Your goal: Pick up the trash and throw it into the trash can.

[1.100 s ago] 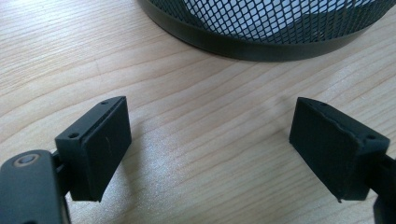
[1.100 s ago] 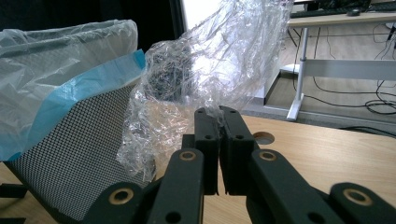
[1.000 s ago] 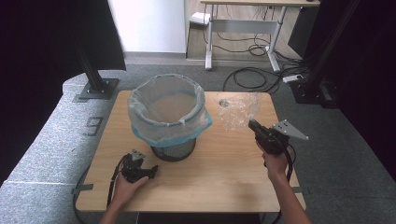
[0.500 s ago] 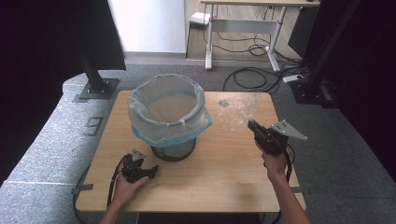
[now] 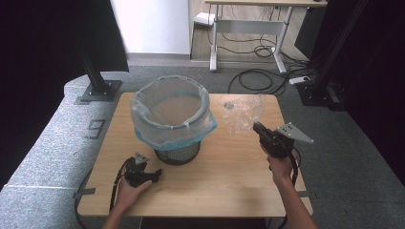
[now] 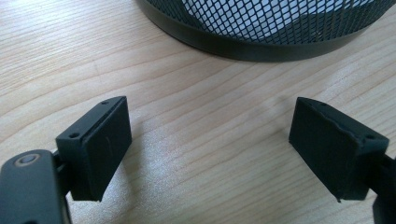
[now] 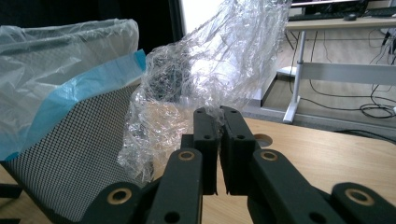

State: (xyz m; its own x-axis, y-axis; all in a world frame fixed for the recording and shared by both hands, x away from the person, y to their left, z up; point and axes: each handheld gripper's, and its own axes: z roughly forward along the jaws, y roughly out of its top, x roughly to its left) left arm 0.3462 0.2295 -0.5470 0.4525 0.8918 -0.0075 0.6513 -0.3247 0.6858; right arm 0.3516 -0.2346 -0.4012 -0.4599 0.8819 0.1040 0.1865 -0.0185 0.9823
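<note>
Two grippers sit over the table point(image 5: 229, 181): the right gripper point(image 5: 258, 128) is clenched on a crumpled clear wrap point(image 7: 219, 70), lifted just beside the lined bin point(image 5: 172, 119); the left gripper point(image 6: 210, 149) rests low by the bin's base, jaws spread, nothing between.

A: The crumpled clear plastic film point(image 7: 210, 70) looks glossy and wrinkled; the pale wooden table point(image 5: 229, 181) is smooth and matt, with visible grain.

B: The black metal mesh bin point(image 5: 177, 153) looks matt, and its thin translucent blue-edged plastic liner point(image 5: 157, 136) slightly shiny.
</note>
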